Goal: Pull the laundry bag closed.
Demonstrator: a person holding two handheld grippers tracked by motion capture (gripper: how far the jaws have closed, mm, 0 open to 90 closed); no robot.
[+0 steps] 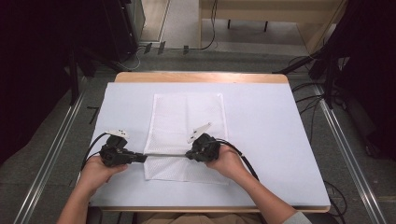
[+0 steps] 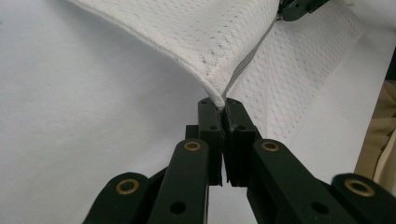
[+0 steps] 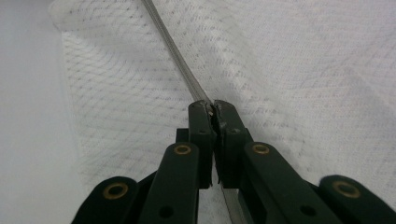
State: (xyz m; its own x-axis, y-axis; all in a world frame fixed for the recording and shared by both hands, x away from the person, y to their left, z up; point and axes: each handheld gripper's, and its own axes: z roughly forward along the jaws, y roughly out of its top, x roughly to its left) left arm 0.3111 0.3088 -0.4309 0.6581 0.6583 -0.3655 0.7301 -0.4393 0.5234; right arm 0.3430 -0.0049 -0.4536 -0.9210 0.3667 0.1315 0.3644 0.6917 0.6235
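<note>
My left gripper (image 1: 140, 158) pinches the mesh bag's (image 1: 187, 116) corner, jaws pressed together low left of centre. My right gripper (image 1: 189, 155) clamps the zipper (image 3: 175, 51) pull mid-frame. Both hands (image 1: 95, 170) lie low, pointing inward; the bag spreads toward the upper middle.

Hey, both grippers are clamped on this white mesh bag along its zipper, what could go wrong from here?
1. The left gripper pinches only the very corner of the mesh bag; a pull may slip it free.
2. The right gripper grips at the zipper; if it holds fabric beside the slider, the zipper may jam.
3. The bag's near part is lifted; tugging may drag the rest across the table.
</note>
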